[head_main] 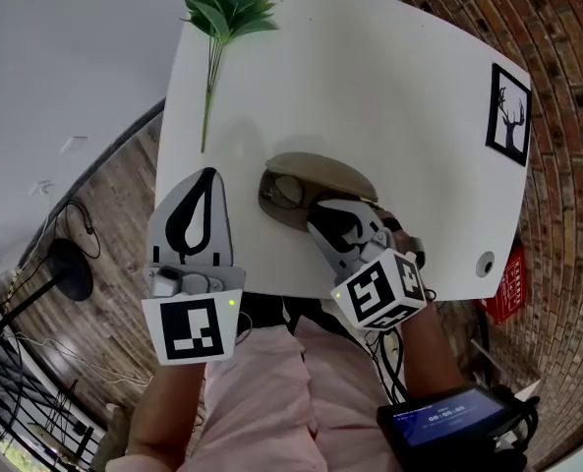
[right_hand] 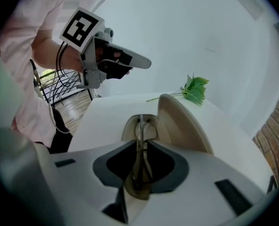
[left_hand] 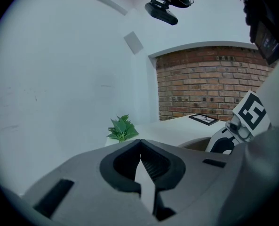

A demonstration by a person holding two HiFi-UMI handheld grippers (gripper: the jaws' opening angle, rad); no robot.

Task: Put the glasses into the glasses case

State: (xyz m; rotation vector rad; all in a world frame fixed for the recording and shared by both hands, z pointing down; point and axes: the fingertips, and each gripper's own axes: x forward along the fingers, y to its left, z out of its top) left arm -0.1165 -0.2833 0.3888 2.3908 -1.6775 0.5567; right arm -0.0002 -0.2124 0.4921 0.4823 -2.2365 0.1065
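Note:
An open beige glasses case (head_main: 322, 169) lies on the white table (head_main: 389, 96) near its front edge, lid (right_hand: 182, 121) raised. Thin-framed glasses (right_hand: 141, 126) sit edge-up in the case's lower half (head_main: 271, 205). My right gripper (right_hand: 140, 143) reaches in from the near side and is shut on the glasses' frame; in the head view the right gripper (head_main: 316, 210) tips sit at the case's mouth. My left gripper (head_main: 207, 177) hovers over the table's left front corner, left of the case, shut and empty. The left gripper (left_hand: 139, 143) view shows its jaws meeting at the tips.
A green leafy sprig (head_main: 224, 13) lies at the far left of the table. A black-framed deer picture (head_main: 508, 114) lies at the right edge, near a round hole (head_main: 485, 262). A dark screen device (head_main: 446, 421) rests near my lap. Cables and a lamp base (head_main: 70, 268) are on the floor.

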